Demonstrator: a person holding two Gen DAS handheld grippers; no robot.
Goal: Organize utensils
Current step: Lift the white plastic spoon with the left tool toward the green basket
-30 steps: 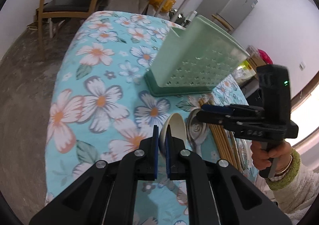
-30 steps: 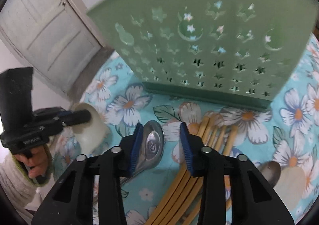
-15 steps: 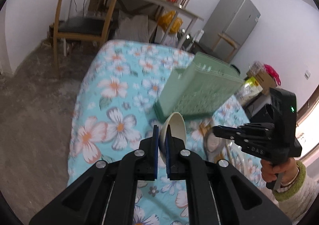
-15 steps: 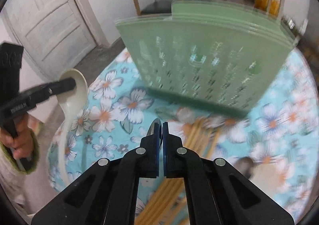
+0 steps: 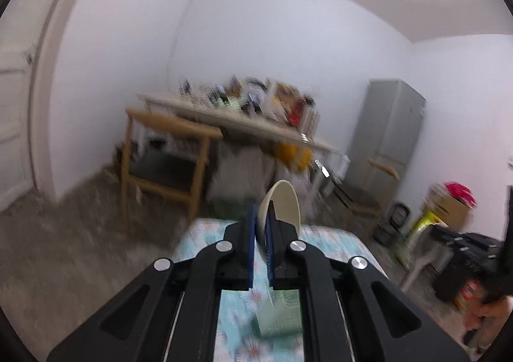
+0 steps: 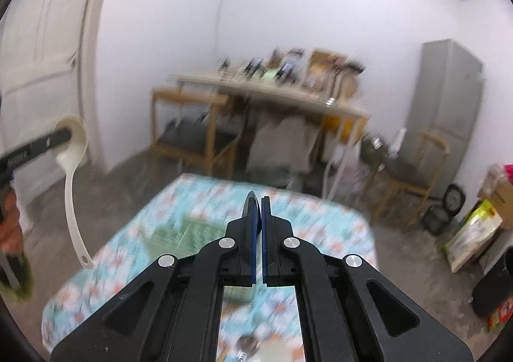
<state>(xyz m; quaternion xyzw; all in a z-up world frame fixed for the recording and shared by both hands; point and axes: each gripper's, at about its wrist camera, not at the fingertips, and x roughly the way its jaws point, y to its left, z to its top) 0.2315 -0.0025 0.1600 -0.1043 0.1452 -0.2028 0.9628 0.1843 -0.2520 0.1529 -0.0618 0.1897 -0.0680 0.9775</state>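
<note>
My left gripper (image 5: 260, 211) is shut on the bowl of a cream plastic ladle (image 5: 283, 204), held high above the table; in the right wrist view the ladle (image 6: 72, 176) hangs handle down at the far left. My right gripper (image 6: 257, 201) is shut on a metal spoon, of which only a thin edge (image 6: 250, 201) shows between the pads. The green perforated utensil holder (image 6: 189, 233) stands on the floral table below; it also shows in the left wrist view (image 5: 282, 314). Another spoon (image 6: 248, 346) lies on the cloth, blurred.
The floral tablecloth table (image 6: 320, 233) lies below both grippers. Behind it stand a wooden chair (image 6: 192, 137), a cluttered side table (image 6: 272, 95) and a grey fridge (image 6: 449, 111). A white door (image 6: 38, 41) is at the left.
Both grippers have risen and tilted up, carrying the ladle and the metal spoon well above the table. The right gripper shut on the spoon between the earliest frame and the middle one.
</note>
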